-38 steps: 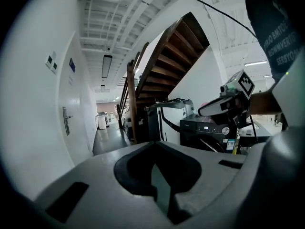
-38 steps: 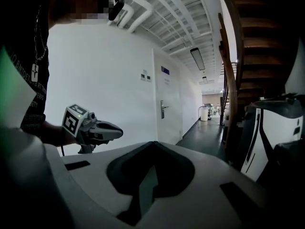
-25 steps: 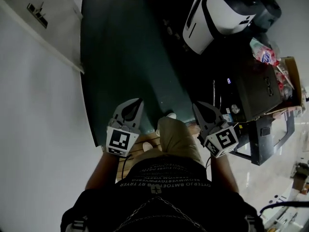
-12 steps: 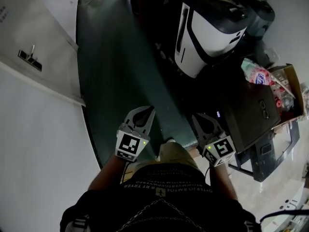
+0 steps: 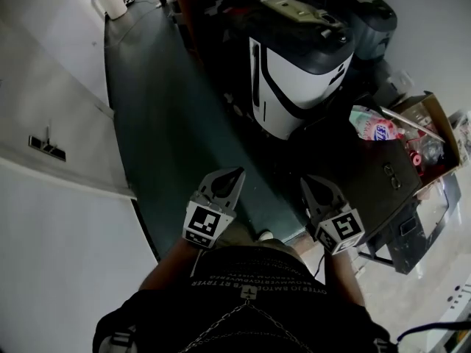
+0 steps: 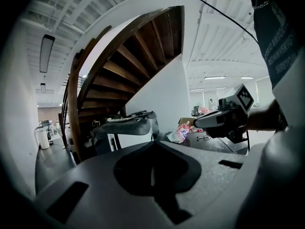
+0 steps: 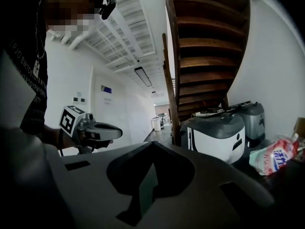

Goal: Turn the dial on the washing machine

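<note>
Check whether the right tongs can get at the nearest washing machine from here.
Probably not yet. The right tongs, shut and empty, sit well short of the washing machine, with dark floor between. Nothing blocks the way; stepping closer should do it.

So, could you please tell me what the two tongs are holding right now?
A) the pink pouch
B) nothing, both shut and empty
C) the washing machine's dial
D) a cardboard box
B: the left tongs and the right tongs are each closed tip to tip on nothing, short of the washing machine, and the pink pouch lies apart from both.
</note>
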The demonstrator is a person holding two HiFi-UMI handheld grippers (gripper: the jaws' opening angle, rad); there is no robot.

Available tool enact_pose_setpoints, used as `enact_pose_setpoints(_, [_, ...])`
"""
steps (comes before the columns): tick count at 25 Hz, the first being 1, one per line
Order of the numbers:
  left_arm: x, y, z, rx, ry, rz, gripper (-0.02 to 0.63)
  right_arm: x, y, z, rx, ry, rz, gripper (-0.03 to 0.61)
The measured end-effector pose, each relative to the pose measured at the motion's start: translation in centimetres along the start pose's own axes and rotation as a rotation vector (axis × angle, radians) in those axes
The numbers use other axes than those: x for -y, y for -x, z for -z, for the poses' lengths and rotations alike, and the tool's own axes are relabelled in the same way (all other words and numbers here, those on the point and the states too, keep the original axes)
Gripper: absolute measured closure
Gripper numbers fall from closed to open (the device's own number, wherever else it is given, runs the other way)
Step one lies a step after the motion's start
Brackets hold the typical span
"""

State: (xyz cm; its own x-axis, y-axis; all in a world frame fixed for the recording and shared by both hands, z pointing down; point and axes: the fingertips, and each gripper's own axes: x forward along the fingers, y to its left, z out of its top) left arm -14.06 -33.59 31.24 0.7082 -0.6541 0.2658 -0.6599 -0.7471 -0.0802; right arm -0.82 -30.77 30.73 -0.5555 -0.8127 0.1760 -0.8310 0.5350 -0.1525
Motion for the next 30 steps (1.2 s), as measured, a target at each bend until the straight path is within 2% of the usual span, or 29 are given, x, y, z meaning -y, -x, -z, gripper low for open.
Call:
enact_pose_setpoints(4, [-0.8,-3.2,-1.5,0.016,-0.022,0.113,0.607,2.2,-0.2,-1.1,0.011,-0.018,0.117,0.581])
enact_pose_setpoints(8, [-1.0,-6.7,-3.1,0.039,-0.068,0.268,0.607,4.0,0.5,-2.0,0.029,-0.035,0.282,0.581])
enact_pose_setpoints(14, [0.3,-9.1,-4.3,0.079,-0.121,0.486,0.607,3.6,2.2,-1.4,0.045,-0.057,0.492,0.581])
enact_pose_setpoints(20, [3.4,-9.7,-4.0,0.1,-0.152,0.699,0.608,1.9,5.2,-0.4,0.064,-0.082,0.704,0.581])
enact_pose_setpoints(25, [6.4,-9.4,-3.2,0.098,-0.185,0.83,0.607,0.3,8.6,1.5,0.074,-0.12,0.854,0.581])
enact_pose_setpoints(30, [9.4,-9.0,-2.2,0.085,-0.204,0.924,0.607,-0.4,11.4,4.9,0.01,-0.175,0.95,0.581])
